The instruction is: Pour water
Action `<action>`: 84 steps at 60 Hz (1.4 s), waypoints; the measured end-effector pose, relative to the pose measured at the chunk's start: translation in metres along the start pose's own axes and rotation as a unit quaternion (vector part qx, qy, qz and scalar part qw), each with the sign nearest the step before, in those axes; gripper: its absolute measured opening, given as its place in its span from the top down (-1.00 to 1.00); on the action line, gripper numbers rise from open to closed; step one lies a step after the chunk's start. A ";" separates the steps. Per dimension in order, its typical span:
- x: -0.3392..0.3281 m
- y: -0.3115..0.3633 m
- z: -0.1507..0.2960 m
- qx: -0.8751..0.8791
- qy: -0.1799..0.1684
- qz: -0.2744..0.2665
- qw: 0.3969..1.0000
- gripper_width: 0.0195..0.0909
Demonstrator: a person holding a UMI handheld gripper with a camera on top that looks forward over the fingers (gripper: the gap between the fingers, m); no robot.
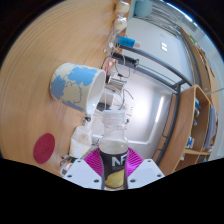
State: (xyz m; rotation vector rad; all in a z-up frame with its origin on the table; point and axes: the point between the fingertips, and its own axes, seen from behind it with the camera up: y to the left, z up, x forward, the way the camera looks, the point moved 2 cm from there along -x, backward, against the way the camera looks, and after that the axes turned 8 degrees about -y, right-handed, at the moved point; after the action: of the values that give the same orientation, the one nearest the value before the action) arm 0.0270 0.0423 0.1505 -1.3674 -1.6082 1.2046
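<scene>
Two pink pads (95, 163) flank a bottle (114, 158) with a dark label and yellow base, and both fingers press on it, so the gripper (115, 168) is closed around the bottle and holds it tilted. The whole scene sits at a slant. Just beyond the bottle's mouth stands a clear glass (112, 100), close to it; whether they touch cannot be told. A blue-and-white cup (76, 85) lies beside the glass on the wooden table (40, 55), and a pink disc (44, 149) rests nearer the fingers. Bare tabletop spreads past the cup; on the other side the table edge gives way to open floor (155, 105) and shelving (195, 125).
</scene>
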 end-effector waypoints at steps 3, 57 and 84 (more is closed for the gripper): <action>0.004 -0.004 0.004 -0.036 -0.003 -0.001 0.999 0.84; -0.019 0.021 -0.031 0.620 0.006 0.022 0.784 0.79; -0.010 0.070 -0.028 0.834 -0.025 0.010 0.551 0.77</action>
State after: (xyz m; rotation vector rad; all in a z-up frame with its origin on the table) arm 0.0779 0.0387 0.0945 0.0108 0.0984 1.8229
